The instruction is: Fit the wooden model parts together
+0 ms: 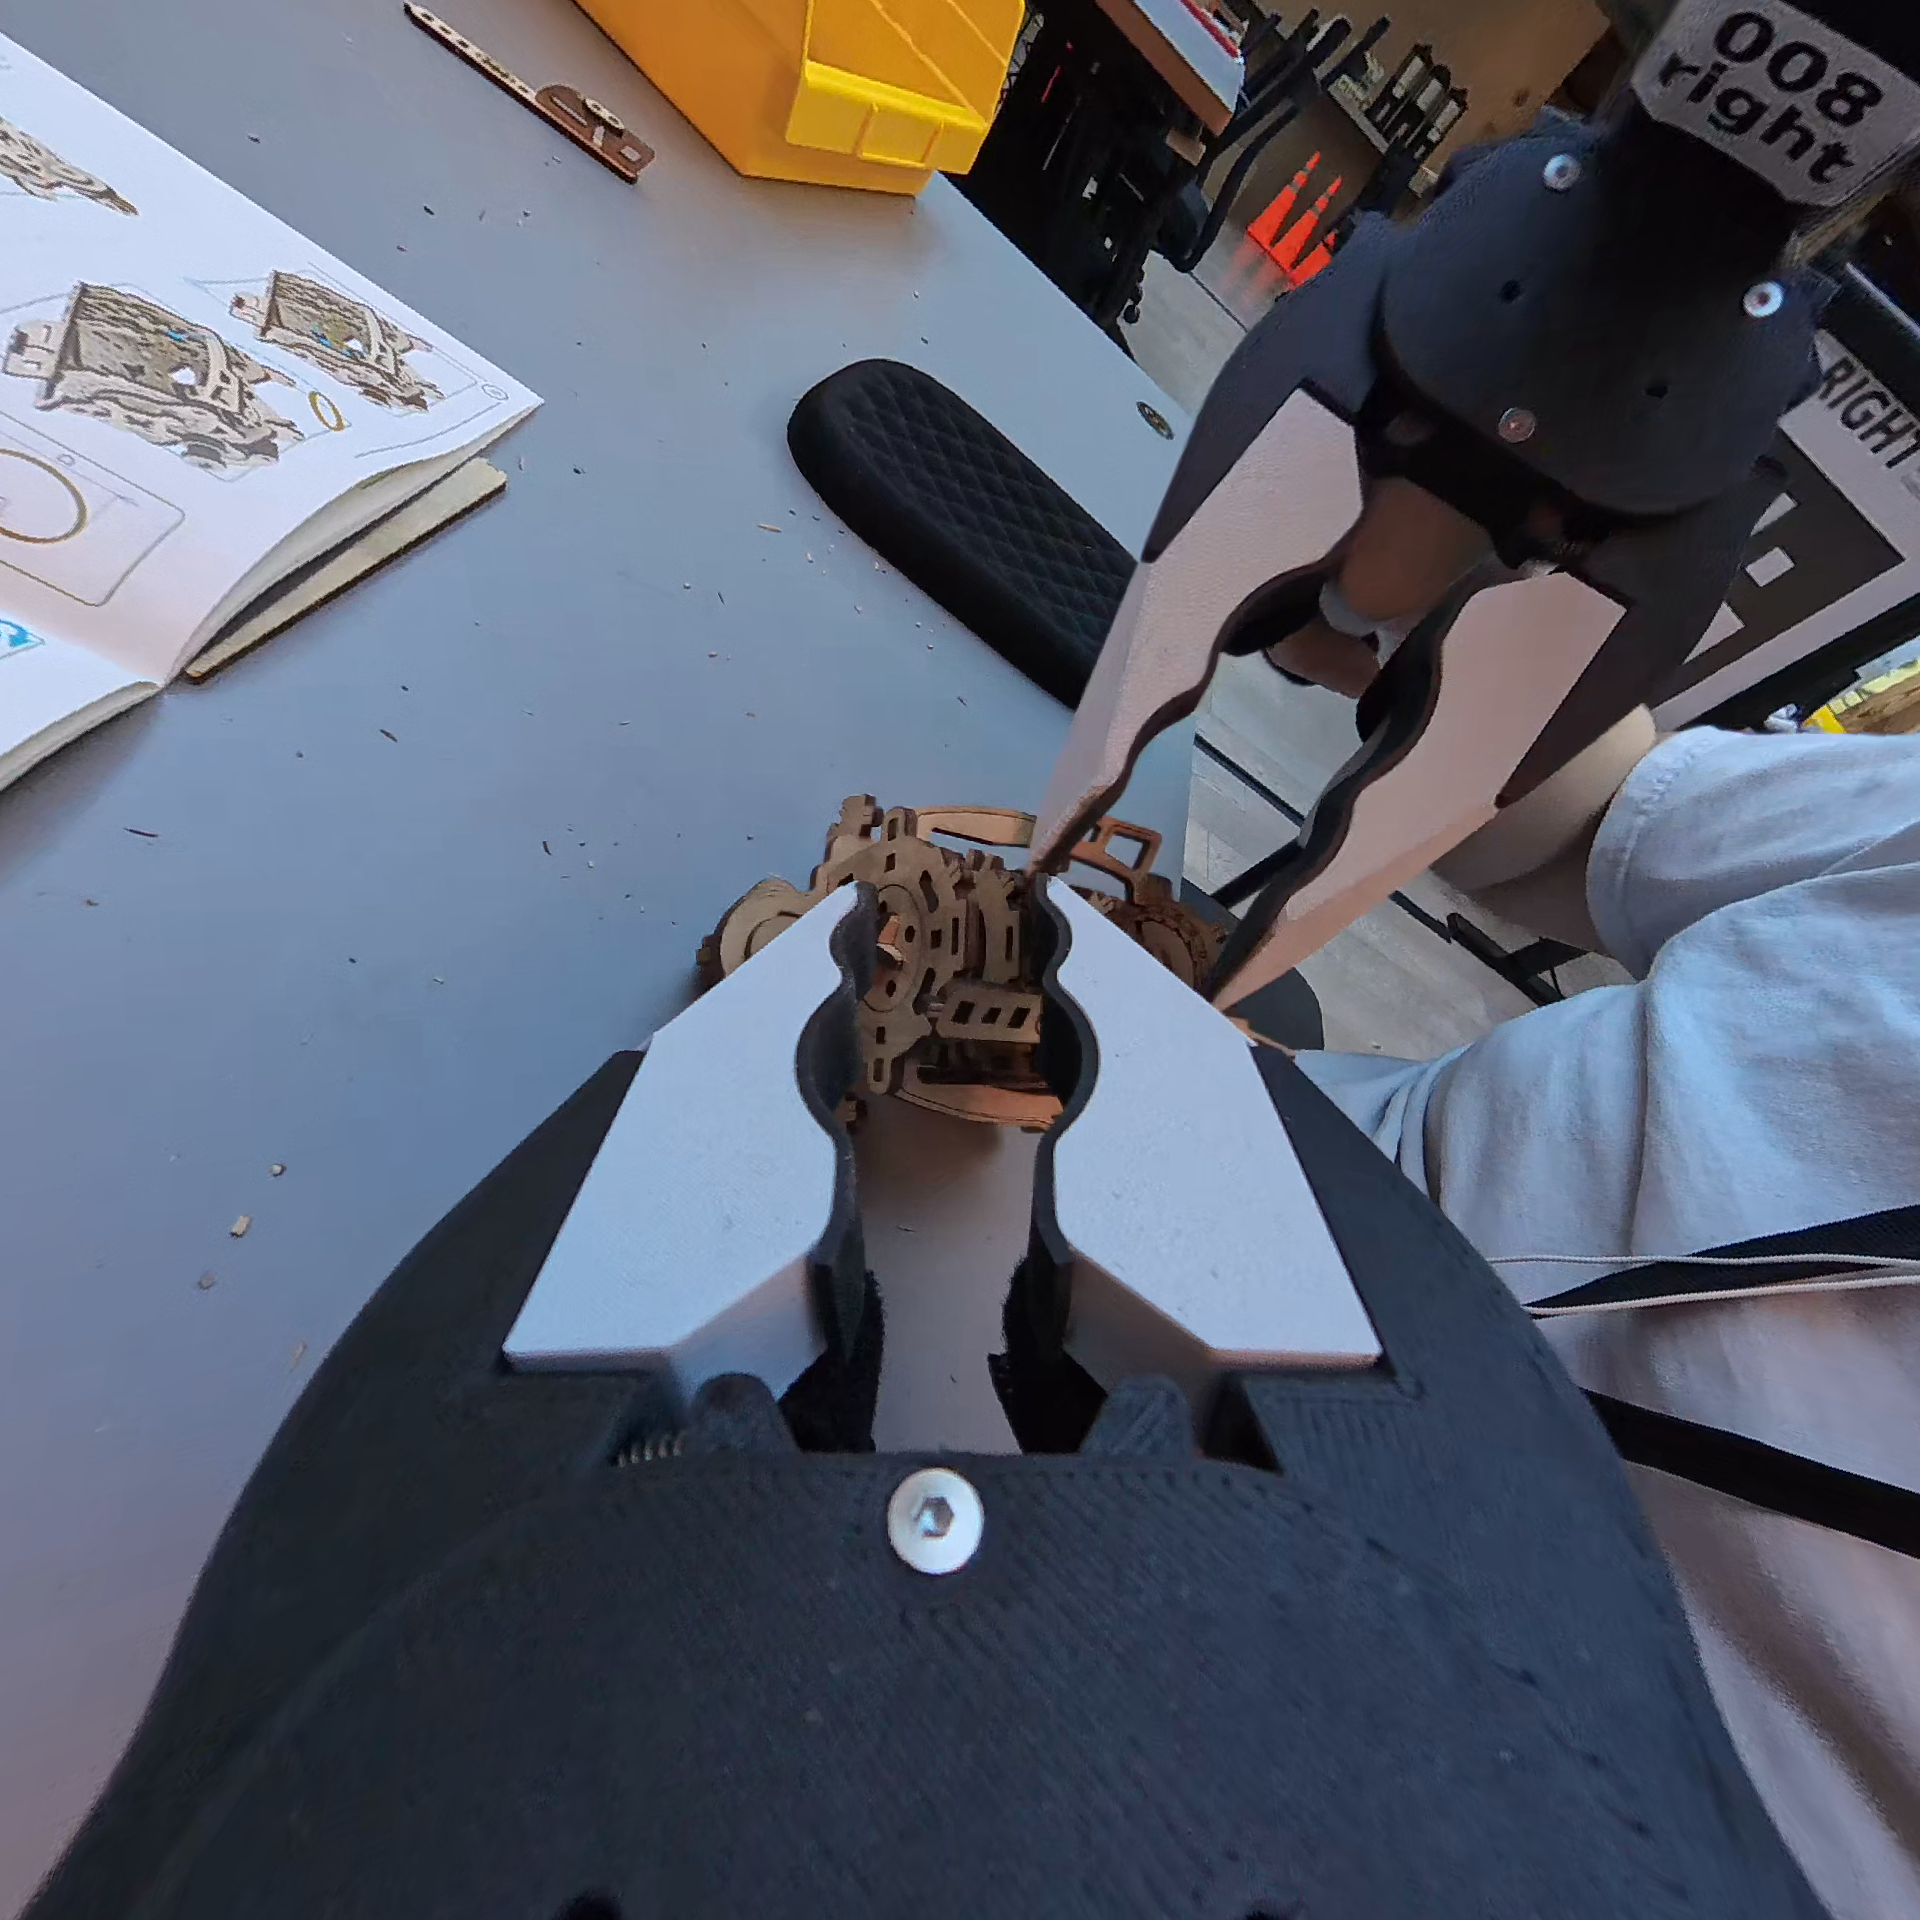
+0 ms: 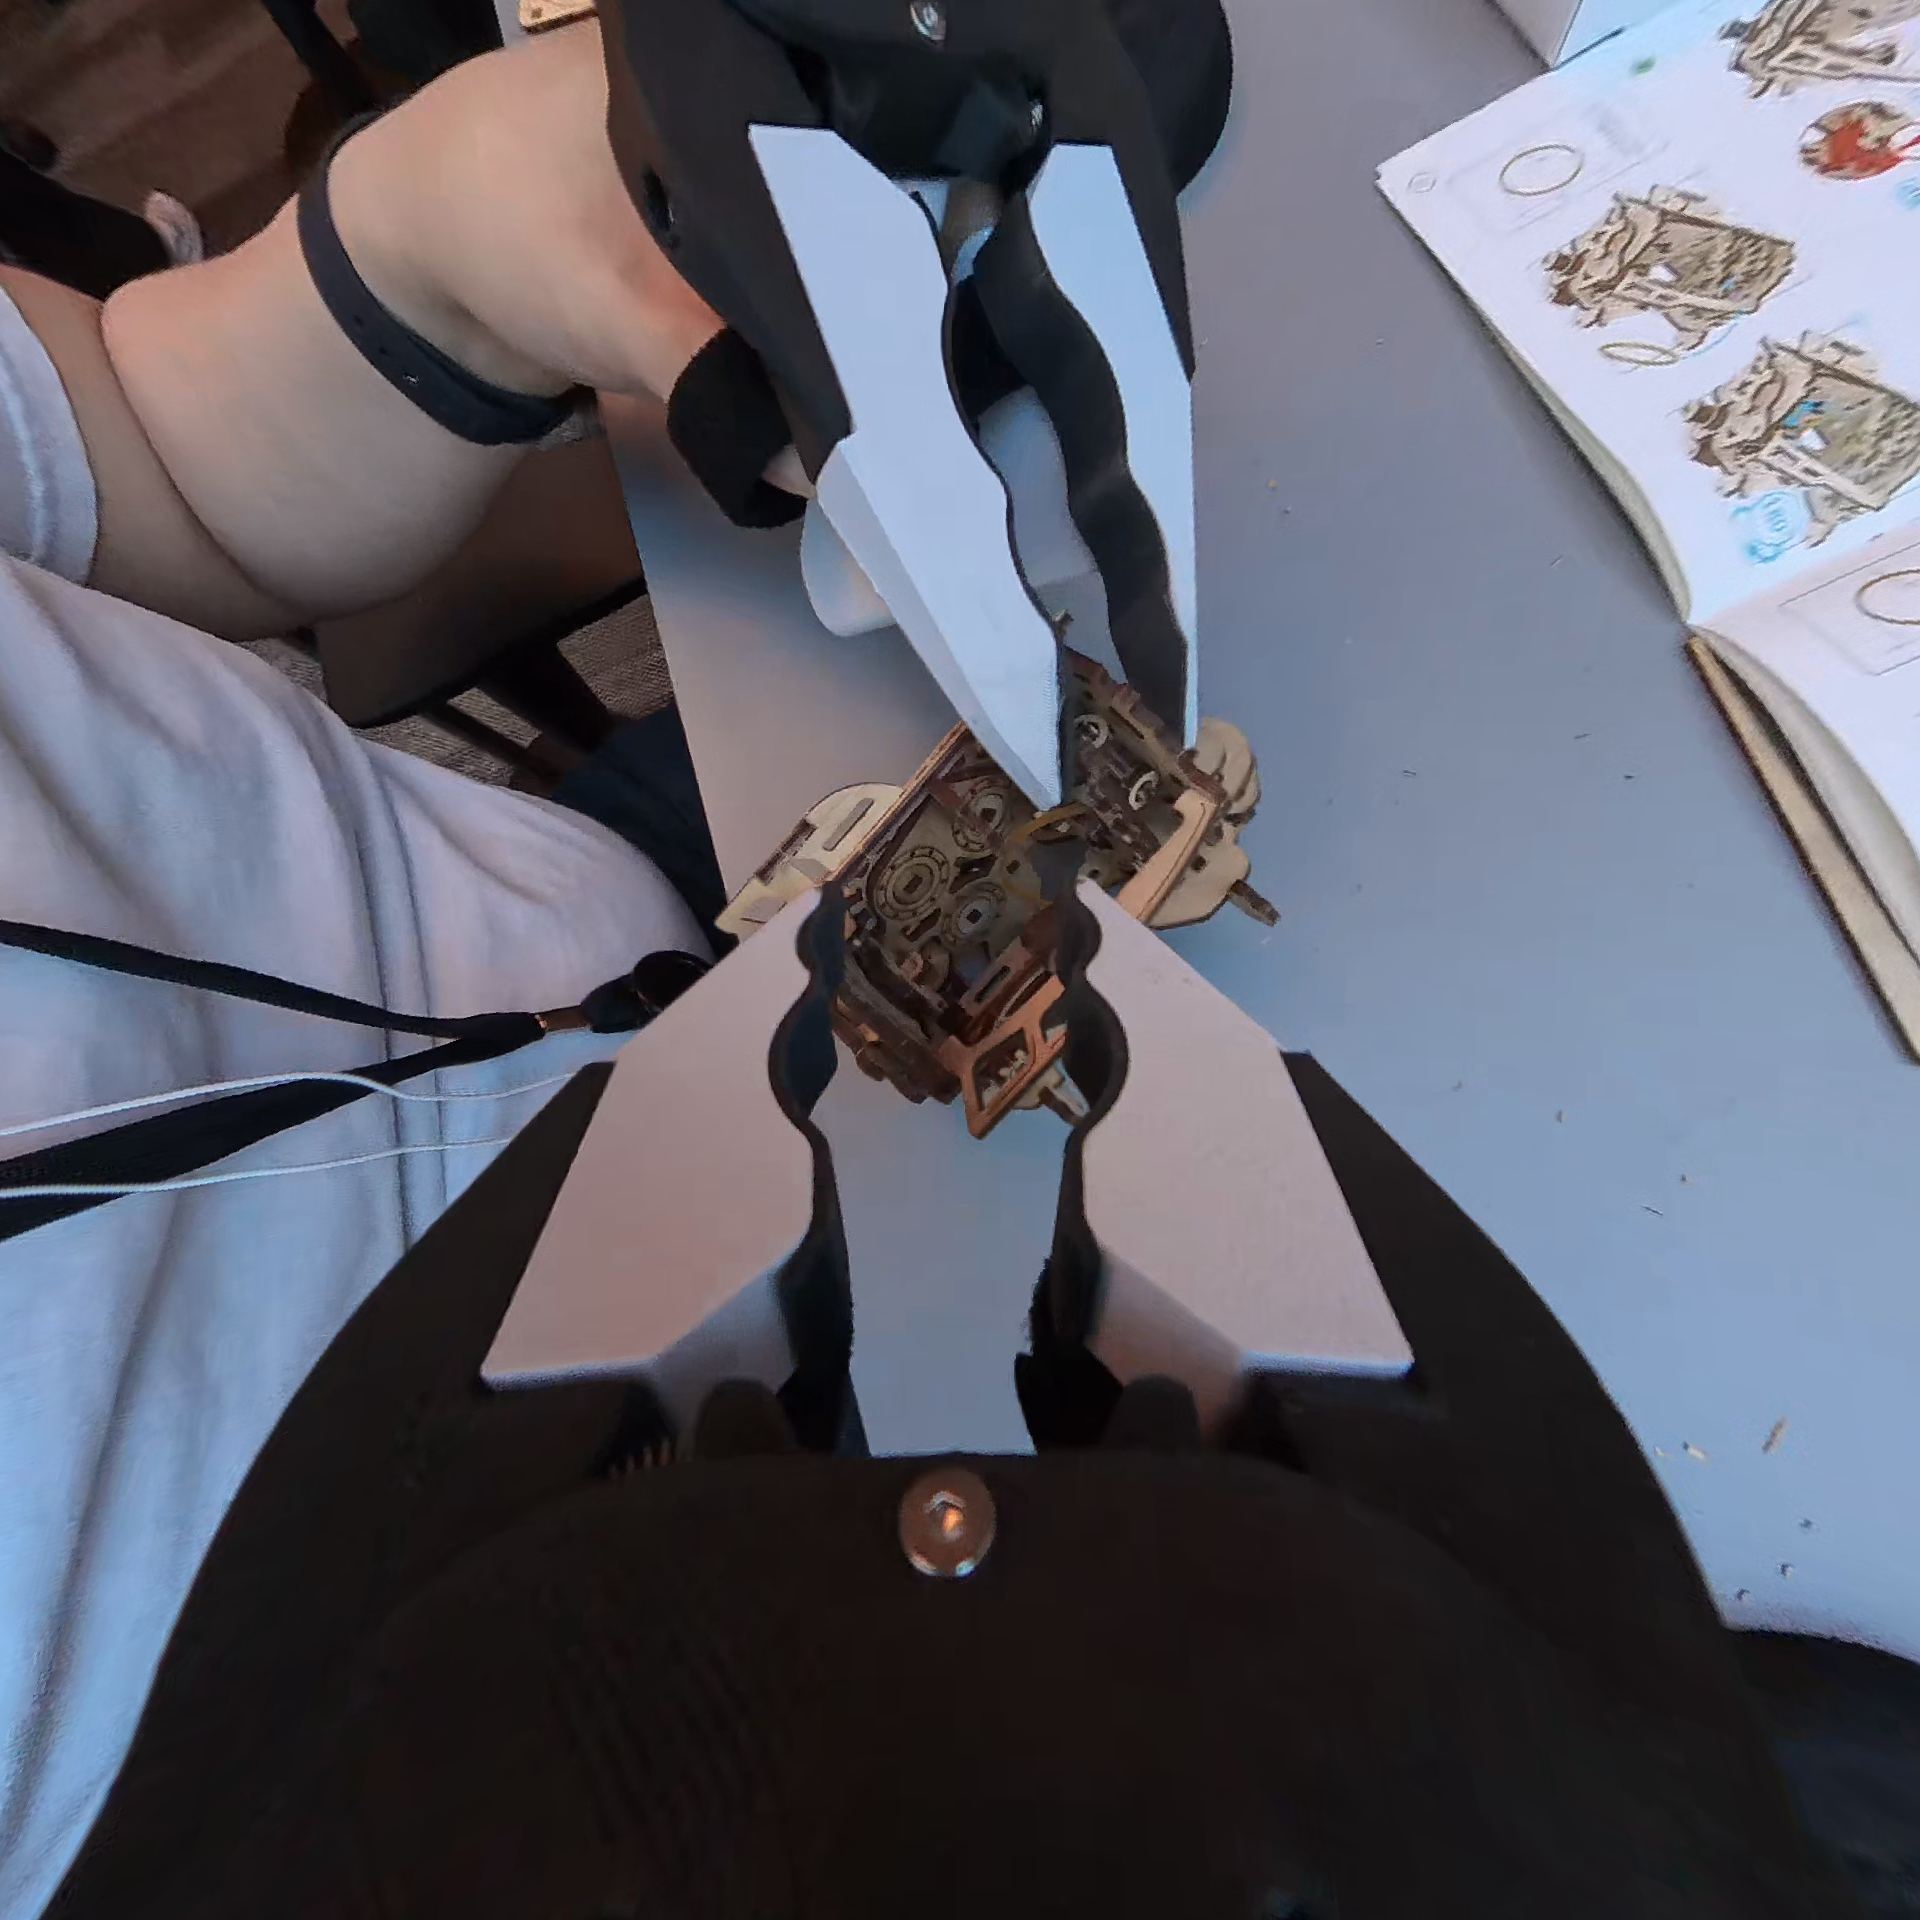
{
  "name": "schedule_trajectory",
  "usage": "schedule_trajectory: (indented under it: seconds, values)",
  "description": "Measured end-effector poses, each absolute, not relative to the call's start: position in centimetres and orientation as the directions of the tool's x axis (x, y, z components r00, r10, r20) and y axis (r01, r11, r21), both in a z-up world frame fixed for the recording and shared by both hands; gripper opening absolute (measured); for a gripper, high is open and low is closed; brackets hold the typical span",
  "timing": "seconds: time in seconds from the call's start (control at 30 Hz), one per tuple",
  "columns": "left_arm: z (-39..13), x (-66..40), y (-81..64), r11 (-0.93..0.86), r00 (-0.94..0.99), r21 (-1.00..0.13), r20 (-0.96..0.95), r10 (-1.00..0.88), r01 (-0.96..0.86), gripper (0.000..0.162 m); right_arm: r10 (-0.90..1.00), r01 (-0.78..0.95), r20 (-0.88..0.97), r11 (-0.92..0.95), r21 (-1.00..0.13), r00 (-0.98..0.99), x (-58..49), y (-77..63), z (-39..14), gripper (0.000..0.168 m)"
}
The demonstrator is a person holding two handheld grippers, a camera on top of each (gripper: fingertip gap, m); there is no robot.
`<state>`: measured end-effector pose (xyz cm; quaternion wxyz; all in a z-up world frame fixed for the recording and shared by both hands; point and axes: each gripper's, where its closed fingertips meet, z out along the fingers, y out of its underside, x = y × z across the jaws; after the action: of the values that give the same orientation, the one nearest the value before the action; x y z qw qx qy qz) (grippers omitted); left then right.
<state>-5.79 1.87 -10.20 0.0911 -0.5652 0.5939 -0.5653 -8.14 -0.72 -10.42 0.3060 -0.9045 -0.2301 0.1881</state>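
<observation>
A small wooden model of gears in a laser-cut frame sits near the edge of the grey table. My left gripper is shut on one end of it, with the gears showing between its pads. My right gripper comes in from the upper right and straddles the far end. In the right wrist view my right gripper is shut on the near end of the model, and the left gripper reaches down from above onto the far end. A thin tan loop lies by its tip.
An open instruction booklet lies to the left on a wooden sheet; it also shows in the right wrist view. A yellow bin, a wooden strip and a black pad lie beyond. A person's clothing is beside the table edge.
</observation>
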Motion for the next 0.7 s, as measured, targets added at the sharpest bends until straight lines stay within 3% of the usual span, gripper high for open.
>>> schedule_trajectory:
  seconds: [0.03,0.37,0.63,0.7]
  values:
    - [-10.2,-5.8,1.9,-0.281,-0.345,-0.774,0.533,-0.773,-0.568,0.027,0.533,0.3,-0.213,-0.713,-0.634,0.819,-8.3,-0.6,-10.5,0.04]
    - [-10.2,-5.6,1.9,-0.284,-0.361,-0.774,0.542,-0.759,-0.566,0.026,0.528,0.227,-0.423,-0.782,-0.58,0.737,-9.5,-1.0,-9.7,0.057]
    - [-10.2,-5.5,2.0,-0.3,-0.358,-0.772,0.553,-0.753,-0.561,0.027,0.579,0.265,-0.428,-0.759,-0.595,0.694,-10.8,-1.9,-9.4,0.104]
    - [-10.2,-5.5,2.0,-0.299,-0.356,-0.772,0.552,-0.754,-0.561,0.027,0.593,0.292,-0.4,-0.747,-0.597,0.699,-11.1,-2.1,-9.6,0.109]
